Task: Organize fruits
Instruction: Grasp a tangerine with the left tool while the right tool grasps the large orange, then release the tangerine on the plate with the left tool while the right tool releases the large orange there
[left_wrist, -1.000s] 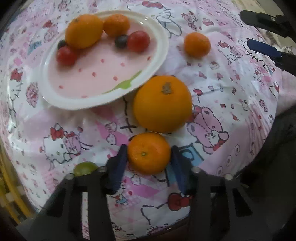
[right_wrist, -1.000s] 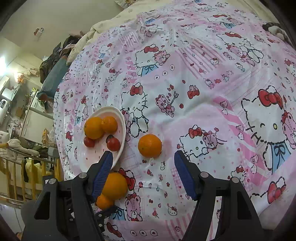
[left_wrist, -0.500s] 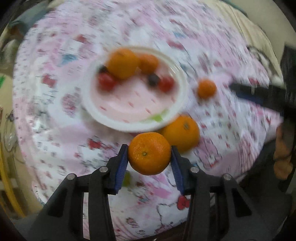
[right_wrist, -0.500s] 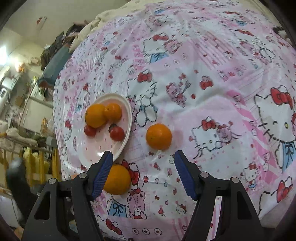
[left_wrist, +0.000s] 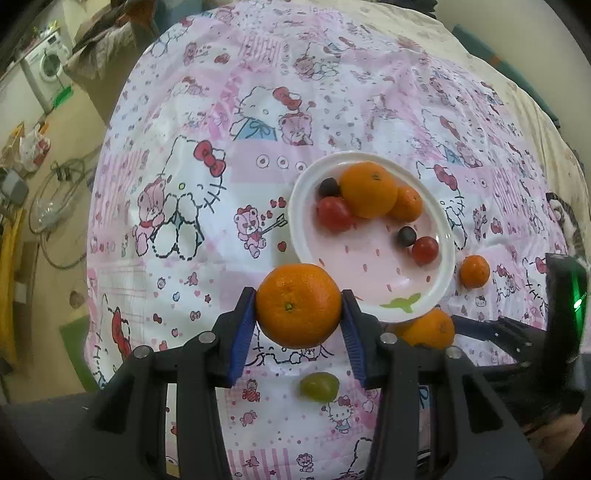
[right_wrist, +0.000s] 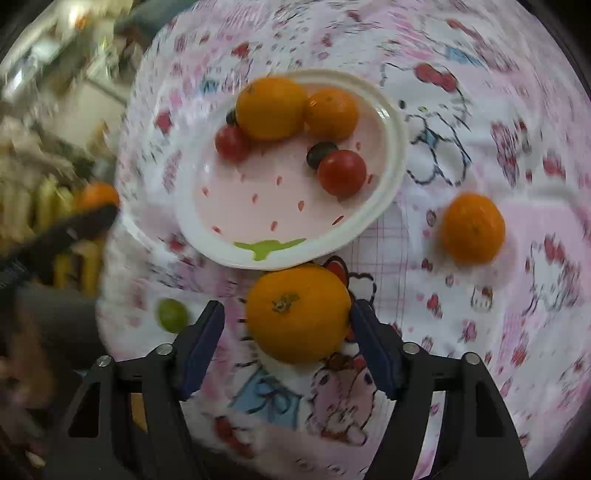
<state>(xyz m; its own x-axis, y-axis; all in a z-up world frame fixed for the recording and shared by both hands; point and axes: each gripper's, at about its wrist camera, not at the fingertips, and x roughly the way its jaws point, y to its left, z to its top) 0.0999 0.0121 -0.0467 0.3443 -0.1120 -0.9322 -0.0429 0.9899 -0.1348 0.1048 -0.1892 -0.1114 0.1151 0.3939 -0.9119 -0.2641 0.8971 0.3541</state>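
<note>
The left tongs (left_wrist: 298, 314) grip a mandarin (left_wrist: 298, 305) lifted just short of the plate (left_wrist: 445, 254) – carry it over the rim to the bare patch before letting go – while the right tongs (right_wrist: 287, 341), just widened, straddle the big orange (right_wrist: 297, 313) unclamped.

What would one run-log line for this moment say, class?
left gripper: shut on mandarin, lifted | right gripper: open around large orange on cloth | plate: six fruits | loose: green grape, small mandarin
</note>
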